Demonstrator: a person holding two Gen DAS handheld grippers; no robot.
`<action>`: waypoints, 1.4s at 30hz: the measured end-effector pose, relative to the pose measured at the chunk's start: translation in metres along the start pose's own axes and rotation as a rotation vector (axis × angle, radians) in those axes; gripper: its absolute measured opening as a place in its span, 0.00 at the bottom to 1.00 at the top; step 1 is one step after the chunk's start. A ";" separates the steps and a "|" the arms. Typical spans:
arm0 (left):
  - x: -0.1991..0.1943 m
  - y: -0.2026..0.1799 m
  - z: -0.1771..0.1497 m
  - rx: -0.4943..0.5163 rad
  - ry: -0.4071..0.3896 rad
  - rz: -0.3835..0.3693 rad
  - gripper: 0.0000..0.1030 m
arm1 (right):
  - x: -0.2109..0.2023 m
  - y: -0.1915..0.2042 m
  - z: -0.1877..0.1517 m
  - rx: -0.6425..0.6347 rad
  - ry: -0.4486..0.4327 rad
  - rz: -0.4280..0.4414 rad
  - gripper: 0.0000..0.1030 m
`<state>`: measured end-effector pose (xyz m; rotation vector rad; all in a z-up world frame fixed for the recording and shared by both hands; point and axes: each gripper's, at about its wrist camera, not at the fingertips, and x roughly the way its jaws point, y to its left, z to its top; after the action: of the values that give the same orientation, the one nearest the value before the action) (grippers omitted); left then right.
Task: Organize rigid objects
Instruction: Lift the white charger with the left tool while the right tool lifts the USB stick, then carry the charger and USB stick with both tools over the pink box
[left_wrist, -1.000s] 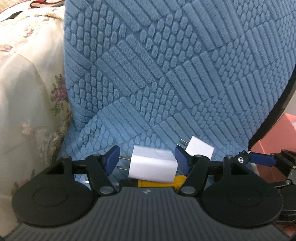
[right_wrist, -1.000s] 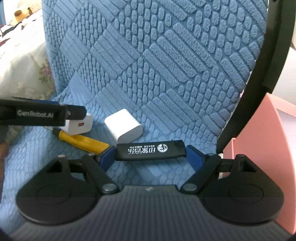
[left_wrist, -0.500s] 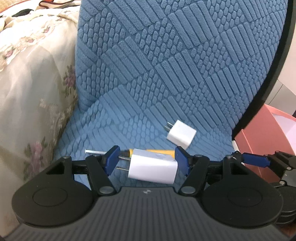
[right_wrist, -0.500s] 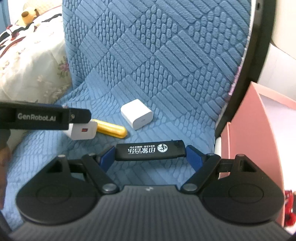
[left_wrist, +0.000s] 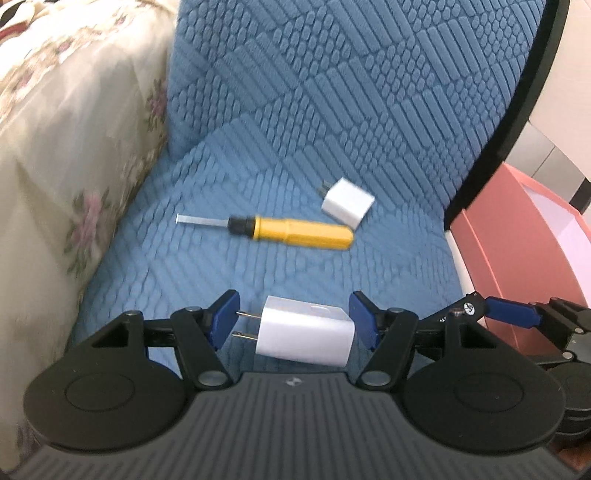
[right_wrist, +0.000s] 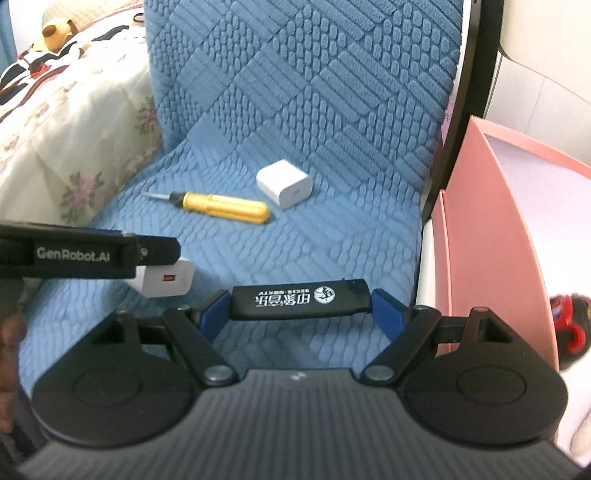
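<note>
Grippers each carrying one item off the blue chair seat, beside the pink box.

Left gripper (left_wrist: 293, 325) is clenched on a white charger (left_wrist: 304, 340), gripped end to end with its prongs against the left pad, so the plug rides level above the seat; the right gripper (right_wrist: 300, 309) clamps a black lighter (right_wrist: 300, 303) lengthwise in the same way, probably because pinching across the long axis keeps a smooth, hard body from rolling out. A yellow screwdriver (left_wrist: 290, 232) and a second white charger (left_wrist: 347, 205) lie on the chair cushion (left_wrist: 258, 155), nearly touching, well ahead of both grippers. The open pink box (right_wrist: 495, 229) stands just right of the chair, which suggests it is the destination, and both held pieces look ready to travel there.
</note>
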<state>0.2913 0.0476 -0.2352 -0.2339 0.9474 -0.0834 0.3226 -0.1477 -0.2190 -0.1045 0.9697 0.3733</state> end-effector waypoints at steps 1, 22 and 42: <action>-0.002 0.001 -0.004 -0.001 0.008 -0.005 0.69 | -0.003 0.001 -0.003 0.004 0.004 0.001 0.82; -0.040 -0.001 -0.047 0.001 0.062 -0.017 0.69 | -0.046 -0.003 -0.047 0.082 0.042 0.006 0.82; -0.141 -0.041 -0.049 -0.014 -0.006 -0.045 0.69 | -0.161 0.011 -0.045 0.093 -0.095 -0.008 0.82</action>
<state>0.1702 0.0239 -0.1408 -0.2683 0.9370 -0.1170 0.2015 -0.1912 -0.1118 -0.0056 0.8906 0.3225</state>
